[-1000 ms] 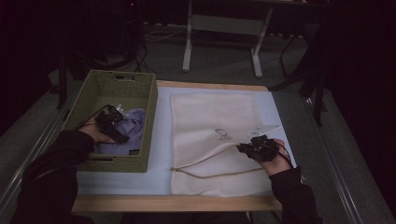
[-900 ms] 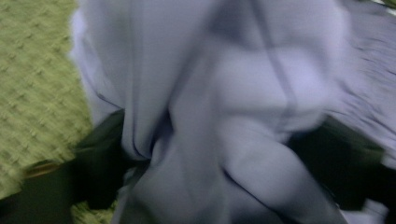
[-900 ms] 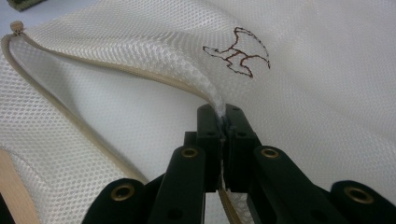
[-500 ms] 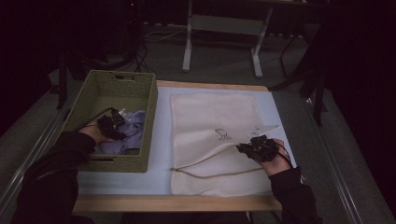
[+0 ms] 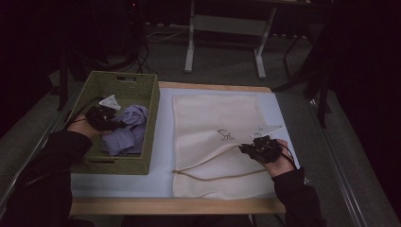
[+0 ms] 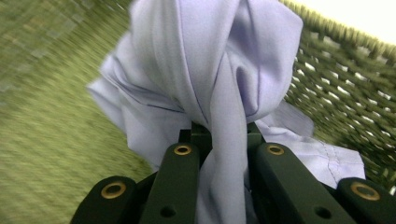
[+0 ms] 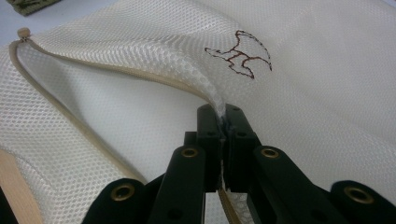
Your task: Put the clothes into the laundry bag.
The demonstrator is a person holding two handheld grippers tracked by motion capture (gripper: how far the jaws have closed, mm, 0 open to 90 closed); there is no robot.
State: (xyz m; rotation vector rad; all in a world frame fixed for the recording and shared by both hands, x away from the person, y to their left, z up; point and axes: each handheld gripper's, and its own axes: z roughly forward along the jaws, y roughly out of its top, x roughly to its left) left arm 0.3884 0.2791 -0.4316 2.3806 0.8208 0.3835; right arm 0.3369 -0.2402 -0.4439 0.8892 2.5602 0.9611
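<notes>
1. At the left of the high view we find a green woven basket standing on the table. It contains one lilac garment, bunched against the basket's right wall.
2. The left gripper sits inside the basket, at the garment's left edge. In the left gripper view its jaws have just closed and are clenched on a twisted fold of the lilac garment, which rises in a bundle above them with the basket's weave behind it.
3. At the centre of the high view a cream mesh bag lies flat on the table. Its tan zipper edge curves open toward the lower left of the frame.
4. The right gripper rests at the bag's lower right. In the right gripper view its jaws are clamped on the upper mesh layer at the opening, raising it in a ridge off the lower layer.
5. An embroidered animal figure marks the bag, at upper centre of the right gripper view.
6. We cannot make out the bag's interior past the lifted edge, nor the basket floor under the garment. The surroundings of the table are dark.
</notes>
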